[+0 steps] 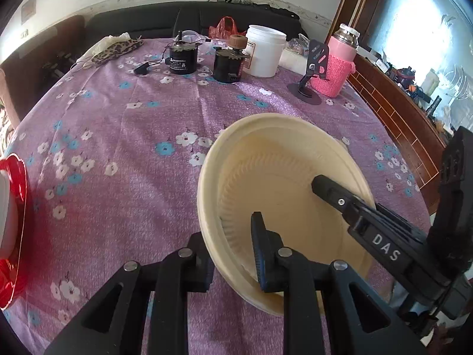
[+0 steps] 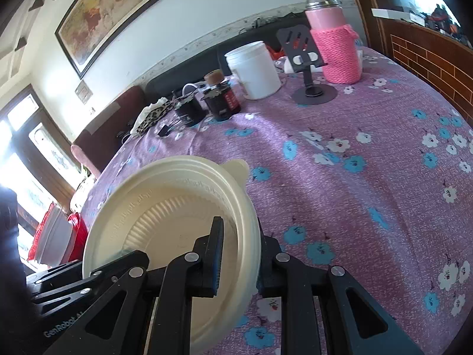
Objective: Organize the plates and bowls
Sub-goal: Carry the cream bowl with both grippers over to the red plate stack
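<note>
left gripper (image 1: 233, 254): clamped on near rim of cream plate (image 1: 283, 177), one finger inside, one under
right gripper (image 2: 236, 254): pinching the same plate's opposite rim (image 2: 177, 207)
plate: tilted, lifted above purple floral tablecloth (image 1: 118, 136)
red dish (image 1: 14, 207): at the table's left edge
far side: white tub (image 1: 264, 50), pink flask (image 1: 337, 59), phone stand (image 1: 310, 74)

The cream bowl (image 1: 283, 183) looked like matt ribbed plastic, the floral tablecloth (image 1: 124, 136) was woven cloth, and the pink flask's cover (image 1: 332, 72) was knitted yarn.
</note>
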Demonstrator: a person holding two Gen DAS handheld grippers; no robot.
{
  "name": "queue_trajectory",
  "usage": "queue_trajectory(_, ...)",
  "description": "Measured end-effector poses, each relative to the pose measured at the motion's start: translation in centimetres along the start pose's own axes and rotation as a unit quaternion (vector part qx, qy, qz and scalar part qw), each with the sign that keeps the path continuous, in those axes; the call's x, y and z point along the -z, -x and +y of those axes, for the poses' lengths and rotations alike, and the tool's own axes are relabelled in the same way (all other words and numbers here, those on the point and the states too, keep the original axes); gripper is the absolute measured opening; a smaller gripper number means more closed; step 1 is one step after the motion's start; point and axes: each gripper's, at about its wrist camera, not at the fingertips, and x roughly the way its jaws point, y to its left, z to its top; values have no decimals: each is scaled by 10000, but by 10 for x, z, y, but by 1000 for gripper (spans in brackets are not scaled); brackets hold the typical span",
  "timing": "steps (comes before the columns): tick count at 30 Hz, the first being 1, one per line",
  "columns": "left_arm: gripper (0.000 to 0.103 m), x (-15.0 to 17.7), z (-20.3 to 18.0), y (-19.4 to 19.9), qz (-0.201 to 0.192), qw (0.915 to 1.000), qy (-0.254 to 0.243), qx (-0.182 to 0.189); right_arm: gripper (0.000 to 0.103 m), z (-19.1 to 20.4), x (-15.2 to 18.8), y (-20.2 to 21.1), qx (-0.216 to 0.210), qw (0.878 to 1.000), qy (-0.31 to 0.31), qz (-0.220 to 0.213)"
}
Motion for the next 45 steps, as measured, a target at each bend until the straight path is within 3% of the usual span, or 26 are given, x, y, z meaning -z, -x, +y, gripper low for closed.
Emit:
queue_trajectory(11, 20, 19, 23, 28, -156, 9995, 281, -47, 16, 40, 21, 7, 11, 9986, 532, 57)
queue_trajectory(21, 20, 34, 37, 56, -352, 9988, 328, -14, 16, 69, 45, 36, -22, 9978, 657, -16)
queue_trajectory(32, 20, 50, 38, 89, -634, 9978, 172, -24, 16, 82, 53, 55, -150, 9984, 530, -99)
queue_trajectory(45, 20, 64, 64, 117, -833, 9957, 396, 12, 17, 119, 61, 70, -216, 9958, 856, -240)
